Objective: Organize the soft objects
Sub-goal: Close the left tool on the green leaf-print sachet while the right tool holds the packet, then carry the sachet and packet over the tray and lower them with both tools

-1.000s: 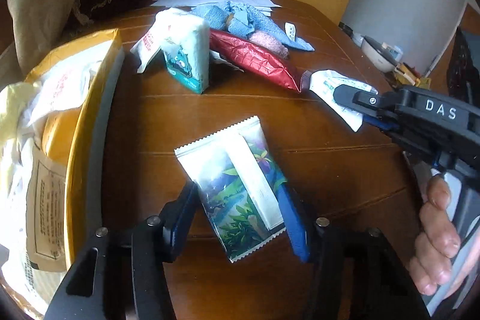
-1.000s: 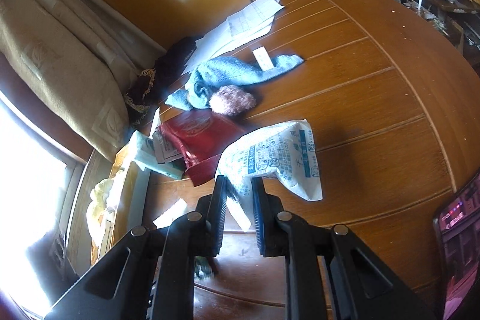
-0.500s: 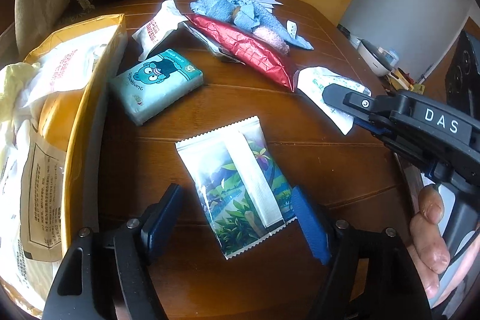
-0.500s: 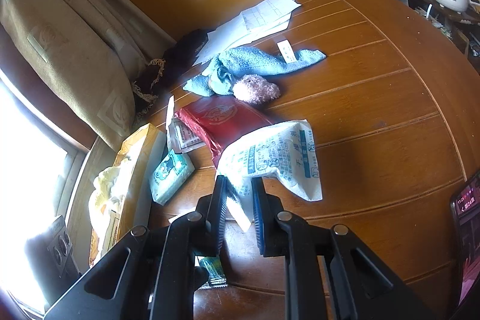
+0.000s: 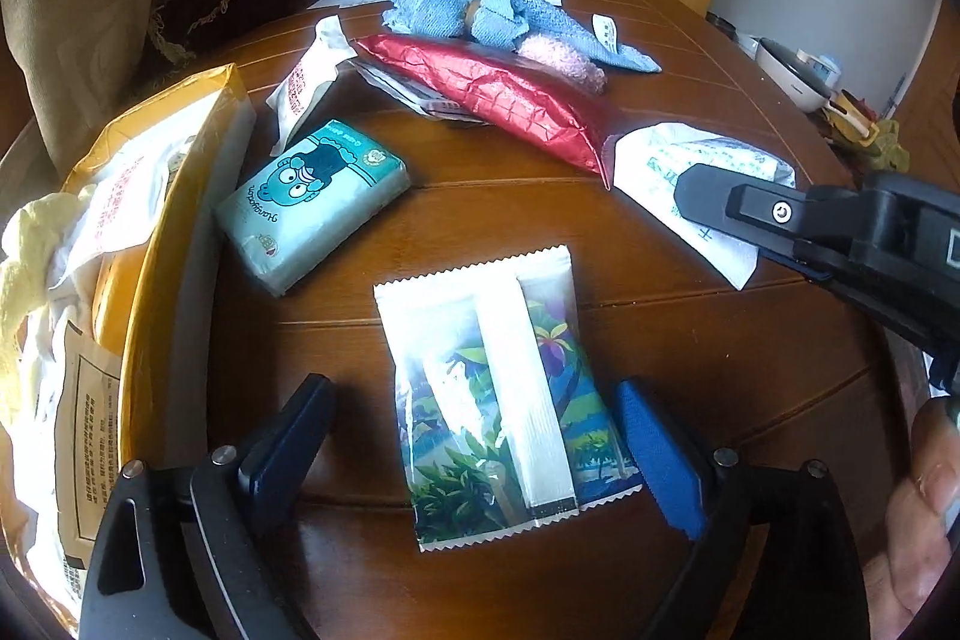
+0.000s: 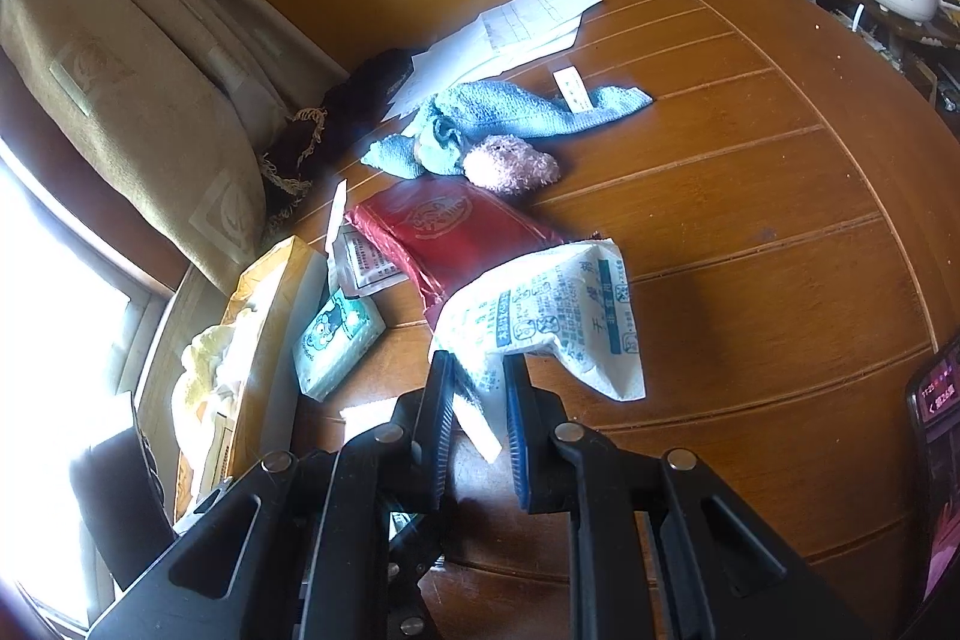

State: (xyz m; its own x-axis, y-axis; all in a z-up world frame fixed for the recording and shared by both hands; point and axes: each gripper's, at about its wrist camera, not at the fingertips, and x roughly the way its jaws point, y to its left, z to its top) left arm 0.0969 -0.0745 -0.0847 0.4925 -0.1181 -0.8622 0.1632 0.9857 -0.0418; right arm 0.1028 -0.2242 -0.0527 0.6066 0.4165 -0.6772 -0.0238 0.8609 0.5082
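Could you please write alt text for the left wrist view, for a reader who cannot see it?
The left gripper, its jaws just opened wide, straddles a leaf-printed packet lying flat on a wooden table. Beyond lie a teal tissue pack and a red foil bag.

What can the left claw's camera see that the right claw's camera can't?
Only the left camera shows the whole leafy packet lying flat between the open left claw, whose jaws have just been opening and don't touch it. It also shows a hand.

Only the right camera shows the phone at the table's edge and the bright window.

Both show the right claw shut on the white bag, the red packet, the teal tissue pack, the blue cloth and the wooden table.
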